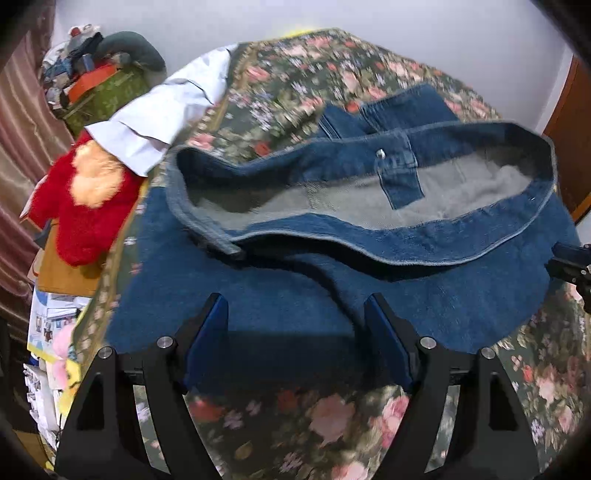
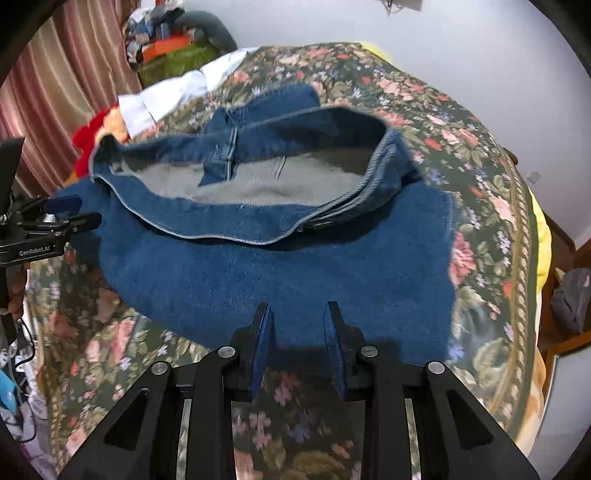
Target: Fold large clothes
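Floral bedspread (image 1: 295, 424) under denim jeans (image 1: 295, 295) — white wall (image 1: 258, 18), striped curtain (image 2: 74, 74)

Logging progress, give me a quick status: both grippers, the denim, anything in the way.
Left gripper open, empty. Right gripper open, empty. Denim garment folded on floral bedspread, waistband gaping. White cloth and red plush at far-left edge, off the denim.

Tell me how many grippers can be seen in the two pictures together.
2. The left gripper is open above the near edge of the jeans, at their left side. The right gripper is open above the same edge, further right.
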`<state>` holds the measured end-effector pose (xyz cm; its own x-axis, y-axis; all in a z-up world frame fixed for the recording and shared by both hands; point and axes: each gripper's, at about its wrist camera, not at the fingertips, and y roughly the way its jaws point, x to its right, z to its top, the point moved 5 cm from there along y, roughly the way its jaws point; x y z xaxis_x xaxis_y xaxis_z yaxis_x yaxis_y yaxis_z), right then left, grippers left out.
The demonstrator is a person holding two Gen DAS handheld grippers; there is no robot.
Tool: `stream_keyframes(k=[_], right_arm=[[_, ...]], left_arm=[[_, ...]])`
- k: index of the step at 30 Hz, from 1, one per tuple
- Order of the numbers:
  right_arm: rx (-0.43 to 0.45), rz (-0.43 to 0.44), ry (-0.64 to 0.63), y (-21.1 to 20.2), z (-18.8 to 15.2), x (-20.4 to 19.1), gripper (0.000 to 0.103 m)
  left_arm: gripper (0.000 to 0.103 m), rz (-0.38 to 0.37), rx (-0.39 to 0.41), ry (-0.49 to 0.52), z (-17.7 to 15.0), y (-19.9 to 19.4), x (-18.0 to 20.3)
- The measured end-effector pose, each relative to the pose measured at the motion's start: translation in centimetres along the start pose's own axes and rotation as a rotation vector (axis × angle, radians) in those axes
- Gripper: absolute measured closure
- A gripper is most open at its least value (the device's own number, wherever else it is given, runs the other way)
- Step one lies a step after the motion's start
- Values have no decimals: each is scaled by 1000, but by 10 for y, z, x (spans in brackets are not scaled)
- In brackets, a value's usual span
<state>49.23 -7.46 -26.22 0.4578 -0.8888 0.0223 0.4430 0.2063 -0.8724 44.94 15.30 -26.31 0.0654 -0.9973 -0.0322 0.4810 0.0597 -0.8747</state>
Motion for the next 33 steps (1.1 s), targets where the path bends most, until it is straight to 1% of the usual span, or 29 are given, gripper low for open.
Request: stream_keyframes(k=[1, 3, 5, 7, 9, 11, 13, 14, 15, 16, 17, 18, 20, 21, 22, 23, 24, 27, 30, 33], right_arm=[[8, -6, -5, 4, 4, -2, 78], [12, 8, -1, 13, 14, -5, 78], [7, 32, 13, 24, 25, -7, 78], [14, 32, 26, 35, 40, -6, 78], [18, 26, 22, 42, 55, -4, 78], [54, -11, 12, 45, 76, 3, 78], [86, 3, 40, 46, 97, 12, 78], [100, 16, 65, 47, 105, 18, 78], [112, 20, 86, 48, 113, 23, 78], [125, 2, 110, 49, 121, 31, 78], [132, -38, 130, 52, 127, 39, 78], [132, -56, 148, 56, 130, 46, 78], [115, -18, 181, 66, 131, 52, 78], [120, -5, 191, 67, 130, 54, 78], [134, 5, 194, 64, 128, 55, 78], [138, 9, 190, 61, 126, 55, 78], [134, 6, 187, 58, 124, 55, 78], [125, -33, 185, 45, 116, 57, 78], [137, -23, 128, 27, 106, 48, 78], [148, -32, 70, 9, 94, 34, 78]], left_arm=[[26, 20, 11, 21, 5, 6, 4], [25, 43, 19, 60, 14, 17, 11], [25, 60, 12, 65, 22, 28, 11], [25, 83, 3, 51, 31, 40, 6], [25, 96, 1, 15, 43, 48, -4], [25, 91, 2, -29, 59, 54, -17], [25, 63, 17, -93, 79, 55, -34], [25, 68, 29, -123, 87, 55, -42], [25, 95, 46, -156, 95, 56, -52], [25, 118, 51, -171, 100, 58, -59], [25, 138, 48, -187, 105, 62, -69], [25, 135, 38, -200, 107, 67, -76], [24, 87, -7, -267, 102, 79, -91], [24, 62, -19, -300, 97, 81, -95], [24, 36, -17, -326, 92, 81, -99], [24, 31, -9, -325, 90, 78, -99], [24, 32, -4, -318, 89, 75, -99], [24, 67, 19, -279, 85, 57, -98], [24, 82, 59, -229, 87, 29, -98], [24, 113, 111, -158, 84, -2, -93]])
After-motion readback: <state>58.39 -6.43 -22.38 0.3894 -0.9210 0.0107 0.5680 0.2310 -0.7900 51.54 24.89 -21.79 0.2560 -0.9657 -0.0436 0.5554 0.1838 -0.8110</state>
